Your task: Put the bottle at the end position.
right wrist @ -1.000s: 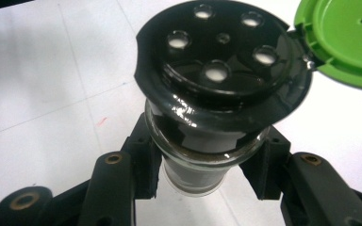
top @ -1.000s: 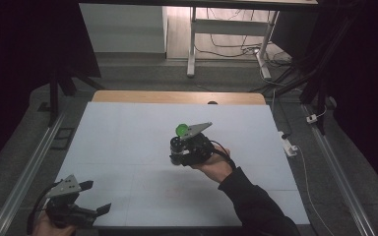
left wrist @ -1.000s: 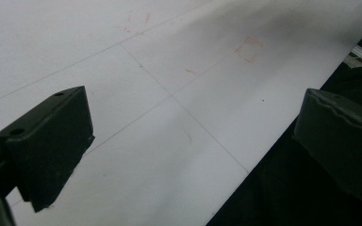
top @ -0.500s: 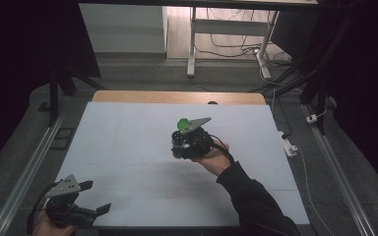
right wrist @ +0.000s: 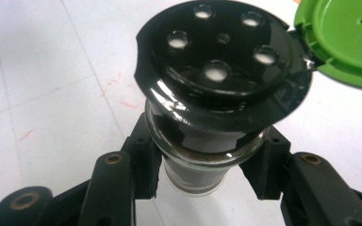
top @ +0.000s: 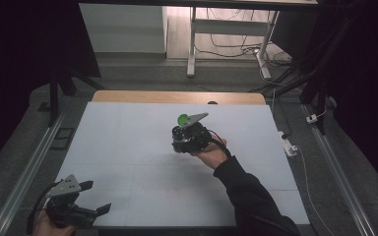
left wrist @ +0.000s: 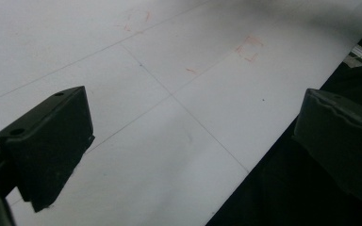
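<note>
At the worktop's (top: 128,147) near left corner, the left gripper (top: 86,196) sits low in a hand, jaws wide apart with nothing between them. Near the middle, the right gripper (top: 189,139) is clamped on the neck of a glass shaker (right wrist: 217,108), its green flip lid (right wrist: 344,40) hinged open above the black perforated top.

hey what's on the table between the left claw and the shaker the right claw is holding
Nothing: in the high view, just bare white table runs from the left claw to the shaker clamped in the right claw.
</note>
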A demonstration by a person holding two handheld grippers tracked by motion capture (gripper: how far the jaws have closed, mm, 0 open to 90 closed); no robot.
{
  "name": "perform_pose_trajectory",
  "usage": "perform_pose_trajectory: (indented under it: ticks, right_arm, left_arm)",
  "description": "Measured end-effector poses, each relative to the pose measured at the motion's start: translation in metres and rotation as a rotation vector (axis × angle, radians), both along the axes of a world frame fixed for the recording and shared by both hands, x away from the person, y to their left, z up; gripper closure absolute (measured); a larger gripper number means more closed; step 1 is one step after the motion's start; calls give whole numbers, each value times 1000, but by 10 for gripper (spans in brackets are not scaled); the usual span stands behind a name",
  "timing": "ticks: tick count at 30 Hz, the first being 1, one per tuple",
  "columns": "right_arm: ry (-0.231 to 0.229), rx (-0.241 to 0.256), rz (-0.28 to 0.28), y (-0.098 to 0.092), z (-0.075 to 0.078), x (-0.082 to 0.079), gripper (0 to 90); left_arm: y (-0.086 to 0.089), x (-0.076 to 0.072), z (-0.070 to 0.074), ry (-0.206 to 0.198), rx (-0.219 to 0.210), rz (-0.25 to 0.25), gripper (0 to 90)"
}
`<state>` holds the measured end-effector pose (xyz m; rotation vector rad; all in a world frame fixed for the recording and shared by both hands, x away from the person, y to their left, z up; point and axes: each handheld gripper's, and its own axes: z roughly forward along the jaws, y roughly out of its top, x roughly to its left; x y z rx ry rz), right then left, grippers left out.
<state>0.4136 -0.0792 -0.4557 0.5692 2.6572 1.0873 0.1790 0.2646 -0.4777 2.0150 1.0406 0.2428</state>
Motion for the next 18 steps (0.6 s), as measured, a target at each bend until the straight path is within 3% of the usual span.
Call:
perform_pose_trajectory:
  ticks: [18]
  right_arm:
    - [-10, 0, -37, 6, -11, 22, 530]
  left_arm:
    - [0, 1, 0, 5, 4, -3, 0]
